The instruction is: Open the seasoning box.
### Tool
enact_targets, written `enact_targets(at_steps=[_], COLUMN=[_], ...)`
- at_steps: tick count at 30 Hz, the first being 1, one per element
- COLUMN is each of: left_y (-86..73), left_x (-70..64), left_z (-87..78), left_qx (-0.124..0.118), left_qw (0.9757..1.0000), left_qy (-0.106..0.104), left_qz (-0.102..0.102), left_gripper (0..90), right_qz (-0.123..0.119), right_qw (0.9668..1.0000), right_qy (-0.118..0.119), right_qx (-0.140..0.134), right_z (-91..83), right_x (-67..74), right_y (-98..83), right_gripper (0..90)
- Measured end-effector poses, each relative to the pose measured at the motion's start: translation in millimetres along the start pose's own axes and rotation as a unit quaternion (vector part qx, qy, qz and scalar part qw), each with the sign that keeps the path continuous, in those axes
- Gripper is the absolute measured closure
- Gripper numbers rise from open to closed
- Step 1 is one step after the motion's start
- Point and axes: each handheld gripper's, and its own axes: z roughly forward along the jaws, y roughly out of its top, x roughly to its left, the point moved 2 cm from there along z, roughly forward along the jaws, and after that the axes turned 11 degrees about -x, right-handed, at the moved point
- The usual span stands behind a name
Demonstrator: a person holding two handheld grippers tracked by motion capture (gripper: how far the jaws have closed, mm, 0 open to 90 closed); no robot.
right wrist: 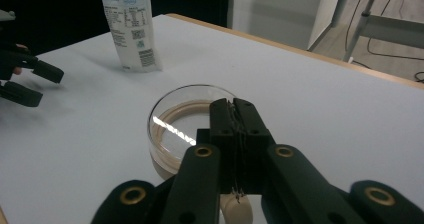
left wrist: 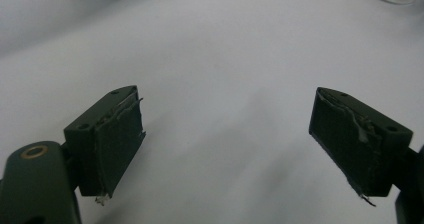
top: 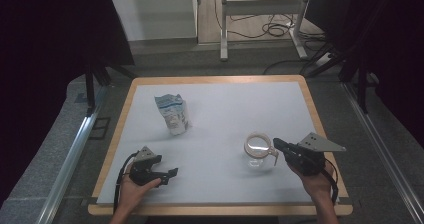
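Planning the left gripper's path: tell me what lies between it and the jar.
Nothing: bare white tabletop runs from the left gripper to the jar, as the high view shows.

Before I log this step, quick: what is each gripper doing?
Left gripper: open, holding nothing.
Right gripper: shut on the clear glass jar, at its rim.

We see a clear glass jug [top: 258, 151] upright on the white tabletop [top: 225, 114], right of centre, near the front edge. Round open mouth, cream band around the rim, cream handle [right wrist: 235, 209] facing the right gripper [right wrist: 235, 115]. That gripper's jaws are clamped together over the handle side of the rim; contact unclear.
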Motion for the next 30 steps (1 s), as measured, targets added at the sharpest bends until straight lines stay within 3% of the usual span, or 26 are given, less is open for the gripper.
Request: enact_targets(at_steps=[14, 30], left_y=[2.0, 3.6], left_x=[-5.1, -4.3], left_z=[-1.9, -4.6], left_qx=[-0.009, -0.018], left_qw=[0.9999, 0.9998], left_qy=[0.009, 0.005], left_qz=[0.010, -0.006], left_gripper=[15.1, 17.3], right_qz=[-0.001, -0.012], right_qw=[0.9997, 0.9984], right_qy=[-0.002, -0.032], right_qx=[0.023, 0.044], right_z=[9.6, 5.4], right_x=[2.6, -1.7], right_y=[-9.0, -15.7], right_gripper=[90.0, 90.0])
